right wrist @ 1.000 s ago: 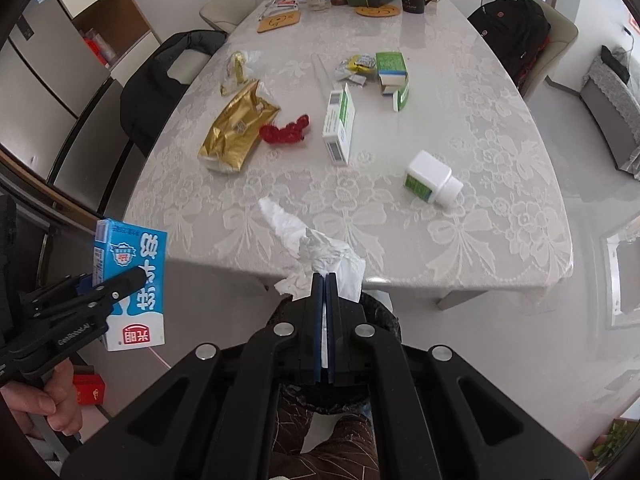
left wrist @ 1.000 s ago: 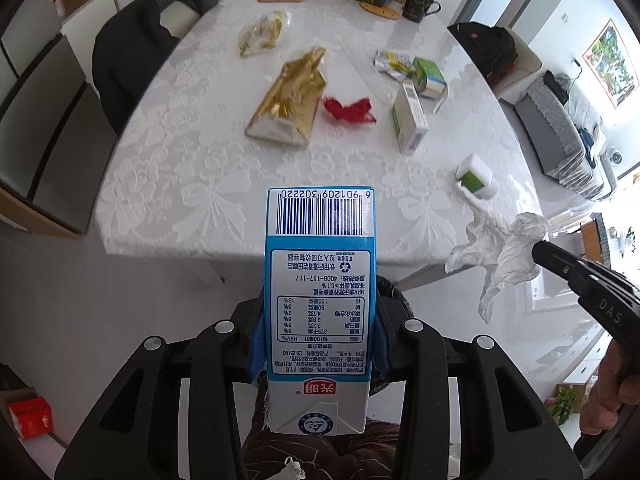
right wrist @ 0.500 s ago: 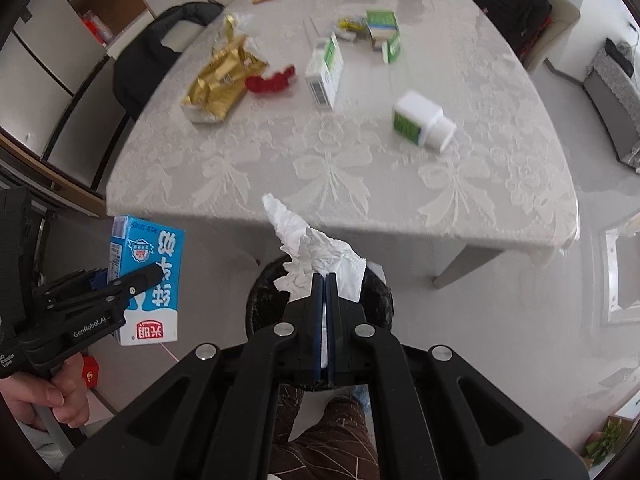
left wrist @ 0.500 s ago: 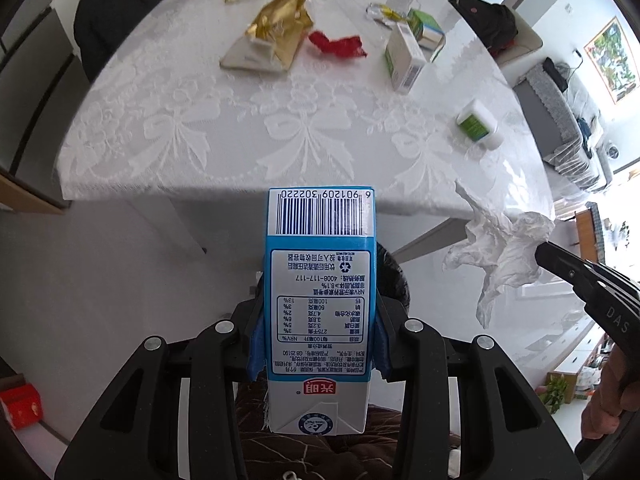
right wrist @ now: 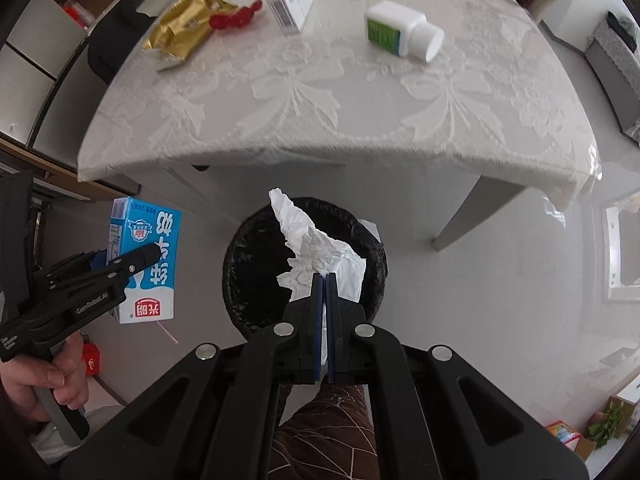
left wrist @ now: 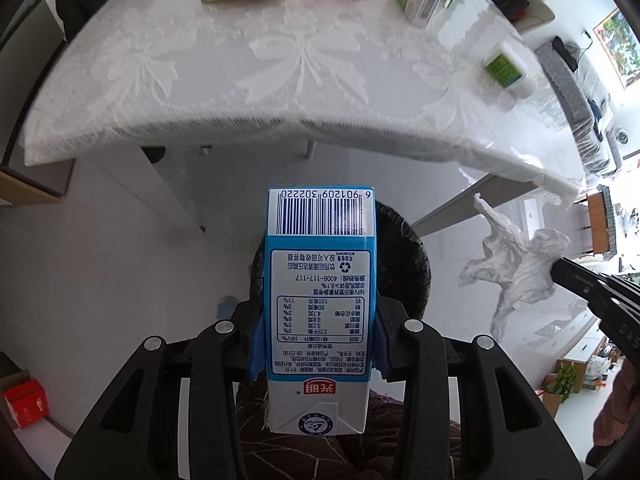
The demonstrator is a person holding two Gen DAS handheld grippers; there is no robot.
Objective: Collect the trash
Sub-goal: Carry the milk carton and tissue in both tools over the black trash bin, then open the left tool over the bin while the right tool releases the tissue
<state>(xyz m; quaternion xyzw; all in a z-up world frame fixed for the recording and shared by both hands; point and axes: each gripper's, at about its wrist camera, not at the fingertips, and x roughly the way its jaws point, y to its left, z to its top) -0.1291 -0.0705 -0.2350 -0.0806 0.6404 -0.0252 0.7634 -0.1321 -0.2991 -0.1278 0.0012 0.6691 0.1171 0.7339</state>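
My left gripper [left wrist: 320, 320] is shut on a blue and white milk carton [left wrist: 320, 280] and holds it over a black-lined trash bin [left wrist: 404, 256] on the floor. The carton also shows in the right wrist view [right wrist: 146, 256], left of the bin [right wrist: 248, 256]. My right gripper [right wrist: 325, 280] is shut on a crumpled white tissue [right wrist: 312, 244] above the bin's opening. The tissue shows at the right in the left wrist view [left wrist: 516, 264].
The table [right wrist: 320, 100] with a white lace cloth stands just beyond the bin. On it lie a gold bag [right wrist: 186, 24], a red wrapper [right wrist: 234, 18], a white-green box [right wrist: 290, 2] and a white bottle [right wrist: 404, 32]. A red box [left wrist: 26, 406] sits on the floor.
Both grippers have dropped lower and moved in over the bin, still holding the carton and the tissue. The table now sits higher in both views.
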